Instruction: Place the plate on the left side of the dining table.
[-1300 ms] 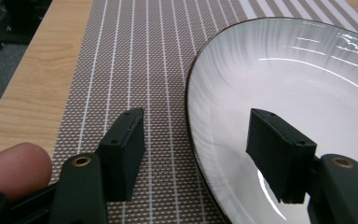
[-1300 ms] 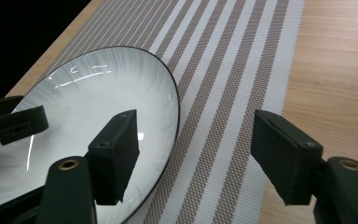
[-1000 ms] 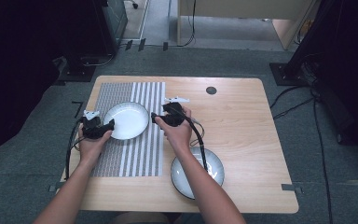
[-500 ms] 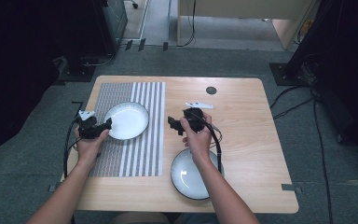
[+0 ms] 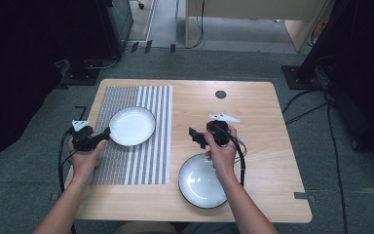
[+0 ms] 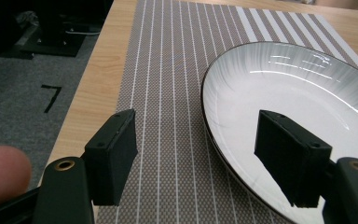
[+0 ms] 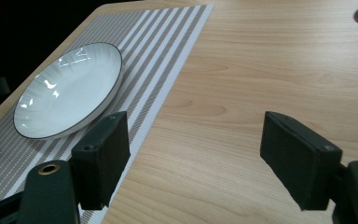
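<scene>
The white plate [image 5: 131, 126] sat on the striped mat [image 5: 126, 161] toward the left edge of the tabletop [image 5: 253, 112], and my left gripper [image 5: 101, 138] was at its near-left rim. Its jaws stood wide, one over the mat and one over the plate's inner slope, so the rim [image 6: 209, 135] ran between them without being pinched. I judged that plate placed, with the left tool either about to let go for good or about to take hold; I could not tell which from this alone.

The second plate [image 5: 202, 183], greyer and glossy, lay on bare wood near the front edge, right of the mat. My right hand [image 5: 220, 151] hung just above its far rim, and my right gripper [image 5: 195, 136] pointed left across the wood toward the mat, jaws spread wide with nothing between them.

So, as I read it, one plate was set on the mat and one was waiting off it. If both were meant for the mat, the right-hand plate remained to be gripped and carried over.
</scene>
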`<action>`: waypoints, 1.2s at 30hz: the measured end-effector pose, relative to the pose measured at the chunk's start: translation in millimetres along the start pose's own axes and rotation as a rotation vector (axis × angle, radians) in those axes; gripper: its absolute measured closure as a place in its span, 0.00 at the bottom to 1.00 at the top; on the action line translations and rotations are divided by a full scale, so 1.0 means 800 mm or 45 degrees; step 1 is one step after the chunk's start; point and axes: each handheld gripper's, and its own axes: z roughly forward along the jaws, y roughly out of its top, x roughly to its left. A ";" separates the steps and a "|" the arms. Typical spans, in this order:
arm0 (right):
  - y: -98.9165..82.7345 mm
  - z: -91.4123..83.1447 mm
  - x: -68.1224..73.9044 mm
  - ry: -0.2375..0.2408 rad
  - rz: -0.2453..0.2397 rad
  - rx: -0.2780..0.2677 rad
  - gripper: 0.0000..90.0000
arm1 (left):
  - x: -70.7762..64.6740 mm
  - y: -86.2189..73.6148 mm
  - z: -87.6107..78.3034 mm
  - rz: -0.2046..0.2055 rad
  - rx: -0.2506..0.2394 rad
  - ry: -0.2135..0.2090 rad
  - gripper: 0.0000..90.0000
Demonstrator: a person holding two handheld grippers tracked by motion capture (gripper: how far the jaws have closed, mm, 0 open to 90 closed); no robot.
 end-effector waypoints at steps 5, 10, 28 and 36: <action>-0.007 -0.015 -0.013 -0.017 0.012 -0.005 0.27 | -0.007 -0.004 -0.015 0.013 -0.009 -0.009 0.33; -0.015 -0.031 -0.024 -0.036 0.014 -0.014 0.27 | -0.014 -0.011 -0.034 0.046 -0.016 -0.023 0.33; -0.043 -0.075 -0.058 -0.084 -0.009 -0.022 0.27 | -0.010 -0.048 -0.086 0.076 -0.033 -0.043 0.32; -0.056 -0.091 -0.074 -0.115 0.014 -0.030 0.27 | -0.014 -0.055 -0.101 0.086 -0.041 -0.069 0.32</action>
